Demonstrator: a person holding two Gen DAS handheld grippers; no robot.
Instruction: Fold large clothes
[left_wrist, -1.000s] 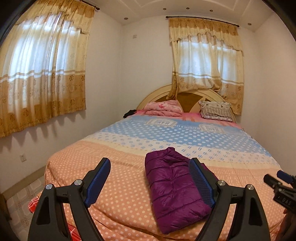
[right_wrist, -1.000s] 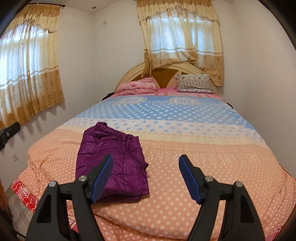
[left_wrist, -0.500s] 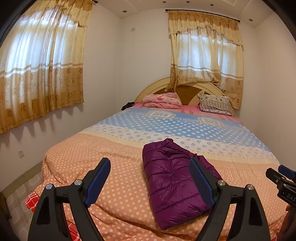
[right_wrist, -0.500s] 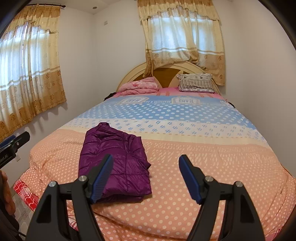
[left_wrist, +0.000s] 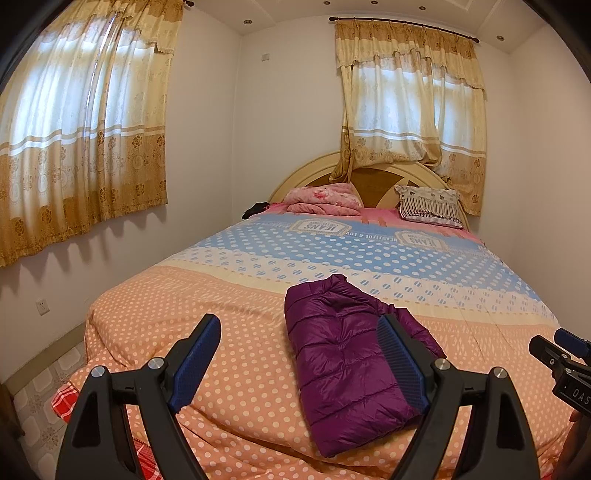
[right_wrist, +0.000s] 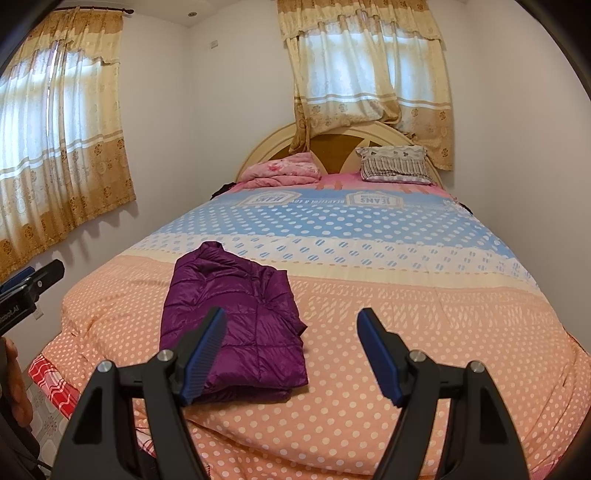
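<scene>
Left claw (left_wrist: 299, 354), left wrist view: both blue-padded fingers stand wide apart and empty, hovering short of the near edge of the bed. Compared with a second ago the view has tipped slightly, so more of the ceiling shows and the folded purple quilted puffer jacket (left_wrist: 347, 362) sits lower in the picture; the spread of the fingers is unchanged. That jacket lies as a compact bundle on the orange polka-dot part of the bedspread (left_wrist: 236, 369), near the foot of the bed and right of centre, untouched. Judged from its tidy shape, the folding appears finished or nearly so, with the hands drawn back. Its right edge is covered by the claw's right finger, and the right claw (left_wrist: 565, 354) enters only as a cropped tip at the far right.

Right claw (right_wrist: 291, 354), right wrist view: fingers likewise parted and holding nothing, with no change in spread or position. Here the jacket lies left of centre, its near left corner masked by the left finger. Layers underneath the bundle cannot be made out, so the neatness of the fold below is unverifiable. At the left margin, the other claw and part of a hand (right_wrist: 14, 391) are cut off.
</scene>
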